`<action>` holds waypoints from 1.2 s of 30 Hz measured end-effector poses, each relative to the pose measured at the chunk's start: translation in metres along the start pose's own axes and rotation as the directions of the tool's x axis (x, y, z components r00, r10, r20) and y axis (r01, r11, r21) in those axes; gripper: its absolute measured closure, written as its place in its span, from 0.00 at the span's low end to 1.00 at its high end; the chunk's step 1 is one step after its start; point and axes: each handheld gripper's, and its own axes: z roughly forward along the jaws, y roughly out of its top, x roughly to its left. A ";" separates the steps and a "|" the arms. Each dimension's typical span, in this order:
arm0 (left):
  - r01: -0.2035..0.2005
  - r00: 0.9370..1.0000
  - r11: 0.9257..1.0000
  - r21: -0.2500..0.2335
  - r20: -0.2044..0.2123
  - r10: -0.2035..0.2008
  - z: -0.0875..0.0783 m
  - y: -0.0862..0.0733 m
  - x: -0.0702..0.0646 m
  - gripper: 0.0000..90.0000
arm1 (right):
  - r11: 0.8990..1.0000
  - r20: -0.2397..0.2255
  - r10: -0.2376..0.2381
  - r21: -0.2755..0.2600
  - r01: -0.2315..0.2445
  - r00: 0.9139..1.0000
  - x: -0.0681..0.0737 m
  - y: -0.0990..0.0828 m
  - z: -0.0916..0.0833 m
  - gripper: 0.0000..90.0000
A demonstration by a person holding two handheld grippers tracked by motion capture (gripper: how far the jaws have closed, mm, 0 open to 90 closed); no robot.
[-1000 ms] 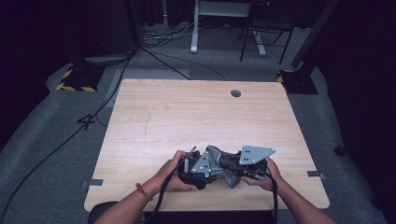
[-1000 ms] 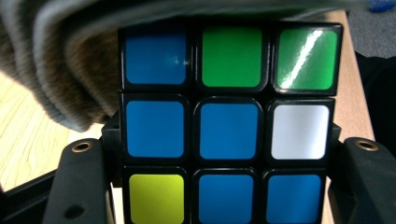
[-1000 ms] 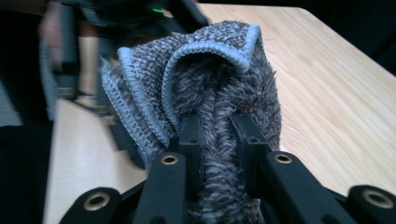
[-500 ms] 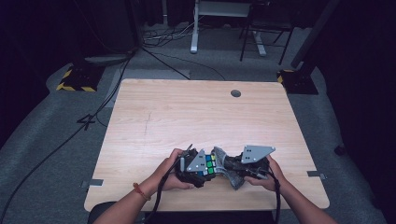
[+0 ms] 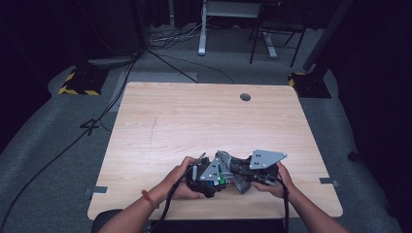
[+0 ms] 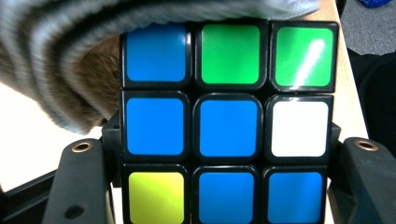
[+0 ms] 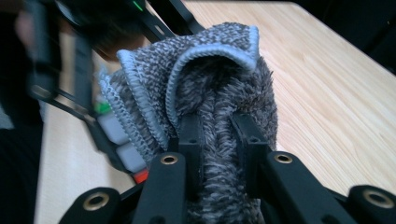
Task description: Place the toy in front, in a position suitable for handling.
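Plainly unlabelled: puzzle cube (image 6: 226, 126) in left tool (image 6: 226, 186), cloth (image 7: 210, 93) in right tool (image 7: 218, 140).

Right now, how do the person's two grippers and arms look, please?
Both grippers are black. The left gripper and the right gripper each carry a grey three-cornered plate on top with small dark holes. Their jaws are black bars with brass-coloured rivets, as the gripper views show. A black cable trails from each one toward the person. The forearms are bare of sleeves, and the left wrist wears a reddish band.

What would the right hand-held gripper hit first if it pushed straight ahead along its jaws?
Likely the cube held in the left hand-held gripper. The right hand-held gripper is clamped on a grey cloth, which would lead into it. Depth between them is unclear.
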 end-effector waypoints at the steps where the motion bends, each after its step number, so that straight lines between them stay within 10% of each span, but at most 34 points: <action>1: 0.000 1.000 1.000 0.002 0.000 0.000 -0.001 0.000 0.001 0.37 | 1.000 -0.001 0.007 0.011 -0.007 1.000 -0.002 -0.003 0.001 0.85; 20: -0.003 1.000 0.998 0.065 -0.024 0.005 0.016 0.006 0.000 0.37 | 0.999 -0.045 0.015 -0.034 -0.017 0.999 0.010 0.008 0.002 0.85; 28: 0.026 0.998 1.000 -0.010 -0.054 -0.027 -0.003 0.002 0.007 0.37 | 0.996 0.027 0.085 0.027 -0.085 0.996 -0.007 -0.008 0.002 0.85; 36: -0.013 0.998 0.998 -0.069 -0.067 0.008 -0.012 0.010 0.004 0.37 | 0.990 -0.019 0.117 0.077 -0.115 0.993 -0.010 -0.025 0.014 0.85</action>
